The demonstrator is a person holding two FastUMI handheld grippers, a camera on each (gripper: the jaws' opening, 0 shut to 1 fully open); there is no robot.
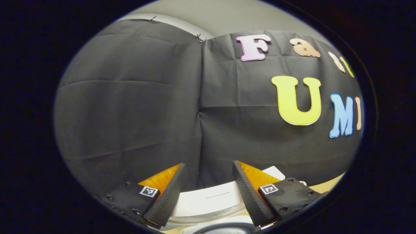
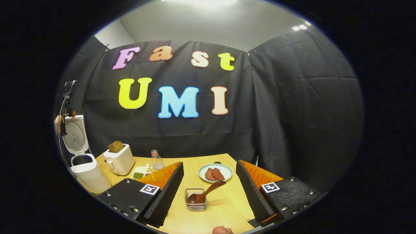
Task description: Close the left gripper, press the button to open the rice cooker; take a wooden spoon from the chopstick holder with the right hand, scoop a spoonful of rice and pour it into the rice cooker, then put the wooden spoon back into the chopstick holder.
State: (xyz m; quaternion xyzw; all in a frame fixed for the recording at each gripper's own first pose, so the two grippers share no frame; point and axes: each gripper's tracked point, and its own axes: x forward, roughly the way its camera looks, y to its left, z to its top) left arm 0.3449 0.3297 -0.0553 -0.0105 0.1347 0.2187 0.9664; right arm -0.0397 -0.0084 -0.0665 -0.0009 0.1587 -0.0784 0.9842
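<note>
Both sets of jaws stood spread wide and held nothing: the left gripper (image 1: 207,195) hung above the rice cooker (image 2: 85,162), whose lid stood upright at the table's (image 2: 227,204) left edge. The right gripper (image 2: 209,191) framed the chopstick holder (image 2: 195,200), apart from it, where the wooden spoon (image 2: 204,192) leaned, handle up to the right.

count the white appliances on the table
2: the rice cooker with its lid up at the table's far left edge, and the toaster just right of it with bread in its slots. Others may sit outside the view.
</note>
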